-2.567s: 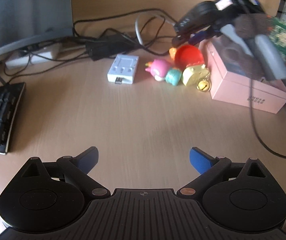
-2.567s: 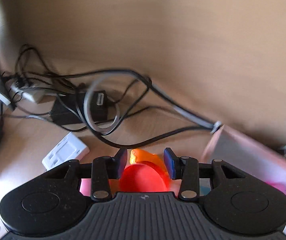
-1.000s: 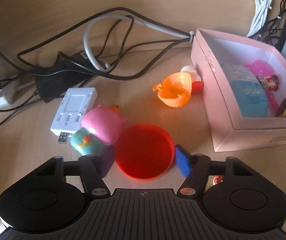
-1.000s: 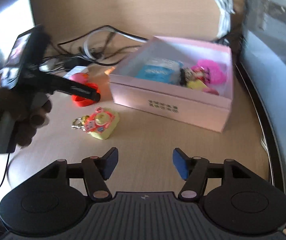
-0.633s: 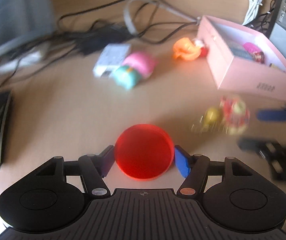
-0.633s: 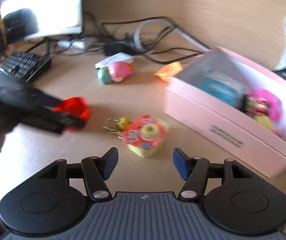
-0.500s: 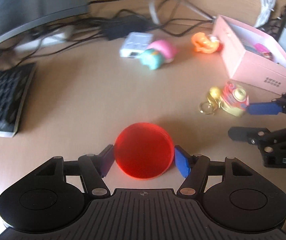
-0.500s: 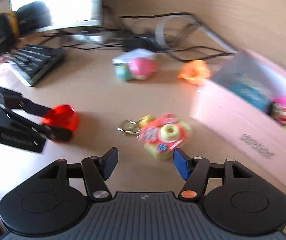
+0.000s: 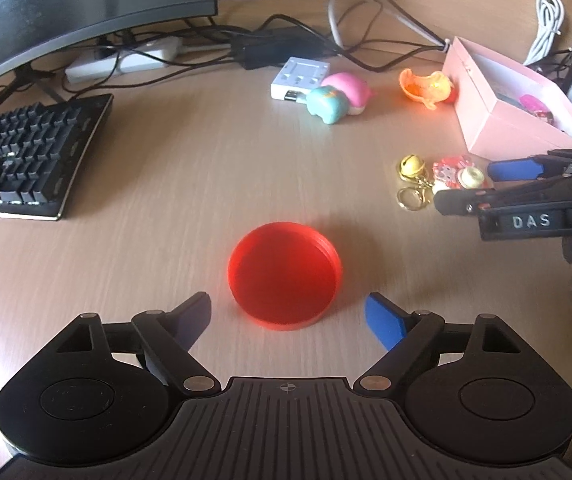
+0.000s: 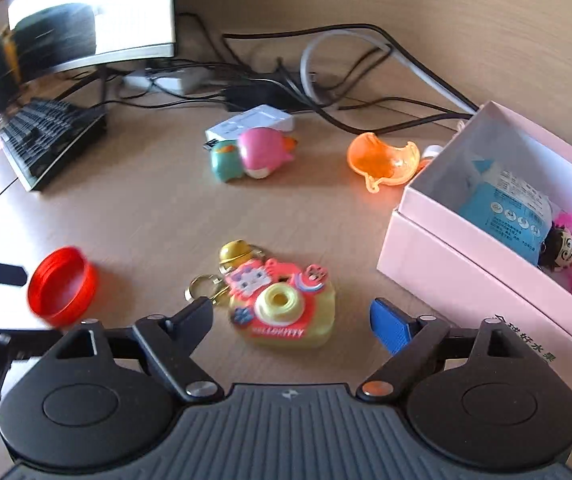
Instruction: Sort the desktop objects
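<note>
A red round lid [image 9: 284, 274] lies on the wooden desk just ahead of my open left gripper [image 9: 290, 318], free of the fingers. It also shows in the right wrist view [image 10: 61, 286]. My right gripper [image 10: 292, 320] is open around a yellow and pink camera keychain [image 10: 281, 306] with a gold bell, not touching it; the keychain also shows in the left wrist view [image 9: 452, 174]. The right gripper appears in the left wrist view [image 9: 482, 186]. An open pink box [image 10: 466, 264] at the right holds a blue packet and small toys.
A pink and teal toy [image 10: 251, 156], a white adapter [image 10: 251, 122] and an orange shell-shaped piece [image 10: 382, 162] lie further back. A keyboard [image 9: 25, 148], a monitor [image 9: 65, 8] and tangled cables [image 9: 286, 40] stand at the left and rear.
My left gripper carried the red lid back from the toys, set it on the desk and opened. My right gripper swung over to the camera keychain.
</note>
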### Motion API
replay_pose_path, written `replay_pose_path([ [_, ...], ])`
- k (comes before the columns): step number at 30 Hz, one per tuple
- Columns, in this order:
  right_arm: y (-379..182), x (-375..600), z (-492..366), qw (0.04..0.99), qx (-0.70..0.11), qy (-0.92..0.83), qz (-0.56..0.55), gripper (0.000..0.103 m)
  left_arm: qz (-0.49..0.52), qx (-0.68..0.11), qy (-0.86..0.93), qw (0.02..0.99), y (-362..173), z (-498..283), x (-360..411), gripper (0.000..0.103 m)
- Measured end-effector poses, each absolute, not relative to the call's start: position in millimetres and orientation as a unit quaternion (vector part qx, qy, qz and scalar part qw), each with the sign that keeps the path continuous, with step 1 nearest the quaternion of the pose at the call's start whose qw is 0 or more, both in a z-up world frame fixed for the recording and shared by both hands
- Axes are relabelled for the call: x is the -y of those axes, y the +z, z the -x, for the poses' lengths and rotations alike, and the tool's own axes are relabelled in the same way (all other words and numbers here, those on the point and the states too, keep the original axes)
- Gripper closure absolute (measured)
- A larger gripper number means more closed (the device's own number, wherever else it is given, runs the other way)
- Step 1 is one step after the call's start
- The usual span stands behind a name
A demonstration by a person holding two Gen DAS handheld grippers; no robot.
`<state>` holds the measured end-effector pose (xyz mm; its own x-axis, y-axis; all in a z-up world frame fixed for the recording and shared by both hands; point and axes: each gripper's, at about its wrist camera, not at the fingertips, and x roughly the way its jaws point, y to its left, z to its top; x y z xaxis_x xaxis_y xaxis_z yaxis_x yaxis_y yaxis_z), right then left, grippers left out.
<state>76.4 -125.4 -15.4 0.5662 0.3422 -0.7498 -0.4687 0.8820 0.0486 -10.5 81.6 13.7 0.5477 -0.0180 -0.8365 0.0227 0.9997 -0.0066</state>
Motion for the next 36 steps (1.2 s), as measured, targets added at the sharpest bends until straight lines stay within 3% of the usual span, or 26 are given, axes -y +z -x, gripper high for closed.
replay_pose_path([
  [2, -15, 124, -76, 0.882, -0.402, 0.231, 0.085, 0.047, -0.005, -0.472, -0.011, 0.881, 14, 9, -81, 0.012],
  [10, 18, 149, -33, 0.889, -0.386, 0.228, 0.089, 0.047, -0.035, -0.460, -0.020, 0.887, 8, 1, -71, 0.012],
  [14, 47, 180, -1, 0.902, -0.372, 0.207, 0.068, 0.047, -0.063, -0.451, -0.025, 0.890, 5, -1, -64, 0.017],
  [16, 63, 197, 10, 0.911, -0.363, 0.191, 0.052, 0.047, -0.070, -0.445, -0.031, 0.892, 7, -2, -61, 0.034],
  [18, 83, 213, 21, 0.921, -0.347, 0.173, 0.041, 0.047, -0.081, -0.435, -0.038, 0.896, 15, -4, -57, 0.034],
  [28, 181, 254, 20, 0.973, -0.214, 0.083, 0.029, 0.047, -0.105, -0.255, -0.206, 0.939, 129, -29, 27, 0.034],
  [35, 194, 269, -32, 0.983, -0.178, 0.040, -0.004, 0.047, -0.168, -0.163, -0.254, 0.938, 157, -81, 115, 0.032],
  [36, 196, 271, -39, 0.984, -0.177, 0.035, -0.009, 0.047, -0.175, -0.171, -0.256, 0.935, 152, -91, 123, 0.027],
])
